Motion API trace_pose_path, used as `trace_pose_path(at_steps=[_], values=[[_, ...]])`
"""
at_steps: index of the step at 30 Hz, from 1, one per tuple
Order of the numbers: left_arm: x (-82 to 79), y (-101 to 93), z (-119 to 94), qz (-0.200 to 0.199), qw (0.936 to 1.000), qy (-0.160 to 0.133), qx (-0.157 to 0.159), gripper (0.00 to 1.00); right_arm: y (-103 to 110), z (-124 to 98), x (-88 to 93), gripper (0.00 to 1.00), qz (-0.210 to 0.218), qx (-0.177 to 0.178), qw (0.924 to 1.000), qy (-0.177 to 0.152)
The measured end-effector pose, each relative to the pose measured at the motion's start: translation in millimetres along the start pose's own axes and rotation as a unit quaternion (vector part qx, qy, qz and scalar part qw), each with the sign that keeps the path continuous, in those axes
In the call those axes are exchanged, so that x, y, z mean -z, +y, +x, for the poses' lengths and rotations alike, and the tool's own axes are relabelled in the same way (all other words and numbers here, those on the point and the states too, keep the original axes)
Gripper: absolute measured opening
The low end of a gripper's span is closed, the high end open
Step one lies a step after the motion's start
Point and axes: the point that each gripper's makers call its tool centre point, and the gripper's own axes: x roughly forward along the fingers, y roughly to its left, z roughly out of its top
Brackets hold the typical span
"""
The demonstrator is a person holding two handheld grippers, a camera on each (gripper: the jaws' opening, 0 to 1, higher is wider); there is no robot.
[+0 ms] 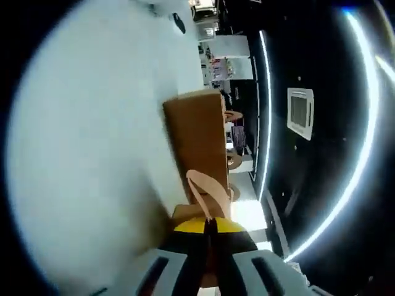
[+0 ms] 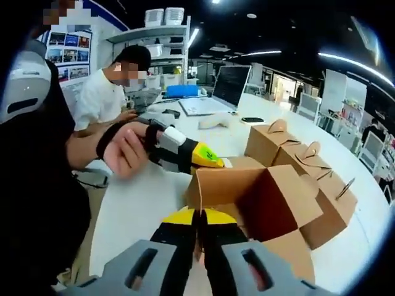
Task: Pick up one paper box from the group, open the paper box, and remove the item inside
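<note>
An open brown paper box (image 2: 259,197) is held just above the white table (image 2: 136,209), its dark inside facing me; what is in it is hidden. My right gripper (image 2: 197,217) is shut on the box's near flap. My left gripper (image 2: 208,158), held by a hand, comes in from the left and grips the box's far left edge. In the left gripper view the same box (image 1: 197,129) stretches away from my left gripper (image 1: 207,226), which is shut on a tan flap (image 1: 203,188).
Three closed brown boxes (image 2: 308,163) with curved handles stand in a row to the right on the table. A seated person (image 2: 114,92), a laptop (image 2: 228,86) and a phone (image 2: 252,119) are at the far side. Shelves stand behind.
</note>
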Motion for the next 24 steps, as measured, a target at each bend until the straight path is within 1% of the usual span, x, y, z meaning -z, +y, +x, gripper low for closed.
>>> trace_pose_path(at_steps=[3, 5, 8, 13, 16, 17, 18, 20, 22, 24], values=[[1.7, 1.5, 0.9, -0.011, 0.9999, -0.003, 0.001, 0.05, -0.7, -0.4, 0.6, 0.05, -0.004, 0.008, 1.0, 0.0], [3.5, 3.3, 1.8, -0.031, 0.9995, -0.001, 0.004, 0.05, -1.2, -1.0, 0.9, 0.05, -0.006, 0.006, 1.0, -0.003], [5.9, 4.4, 1.2, -0.039, 0.9992, 0.002, 0.005, 0.06, -2.6, -1.9, 1.7, 0.05, -0.006, 0.002, 1.0, -0.001], [5.7, 4.4, -1.0, -0.032, 0.9994, -0.01, 0.002, 0.06, -2.2, -1.6, 2.1, 0.05, -0.011, -0.002, 0.9999, 0.005], [5.8, 5.4, -2.1, -0.048, 0.9987, -0.018, 0.004, 0.06, 0.6, -1.4, 1.6, 0.04, -0.009, -0.014, 0.9999, 0.004], [9.3, 4.3, -3.7, -0.046, 0.9988, -0.018, 0.002, 0.05, 3.6, -1.2, -0.2, 0.04, -0.011, -0.018, 0.9998, 0.005], [11.3, 4.5, -4.9, -0.042, 0.9989, -0.019, 0.0, 0.05, 7.6, -1.2, -2.0, 0.04, -0.023, -0.027, 0.9993, 0.008], [15.7, 5.7, -6.9, -0.038, 0.9991, -0.02, -0.004, 0.05, 10.3, -1.0, -2.5, 0.04, -0.029, -0.032, 0.999, 0.014], [16.2, 7.9, -7.0, -0.036, 0.9991, -0.021, -0.006, 0.05, 6.9, -1.2, -0.3, 0.04, -0.031, -0.031, 0.9989, 0.018], [19.3, 8.1, -7.9, -0.035, 0.999, -0.025, -0.008, 0.06, 1.4, -2.6, 2.3, 0.04, -0.019, -0.028, 0.9993, 0.015]])
